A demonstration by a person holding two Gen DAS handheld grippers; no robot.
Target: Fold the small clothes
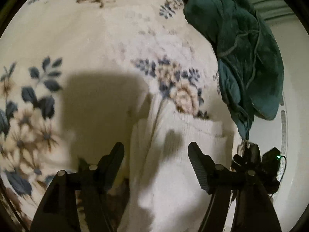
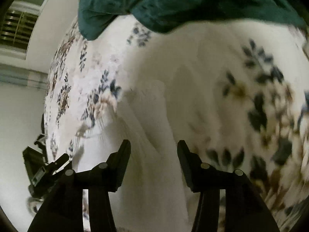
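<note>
A white ribbed garment (image 1: 173,154) lies on the floral cover, just ahead of my left gripper (image 1: 156,150), which is open and empty above it. It also shows in the right wrist view (image 2: 152,135), blurred, under my right gripper (image 2: 154,148), which is open and empty. A dark teal cloth (image 1: 241,48) lies bunched at the right edge of the cover in the left wrist view and fills the top of the right wrist view (image 2: 173,2). In the left wrist view the right gripper's body shows at the lower right, by the teal cloth's tail end.
The cream cover with blue and tan flowers (image 1: 87,38) spreads over the whole surface. A white wall (image 2: 19,116) and a window with blinds (image 2: 17,27) lie to the left in the right wrist view. The cover's edge runs beside the teal cloth.
</note>
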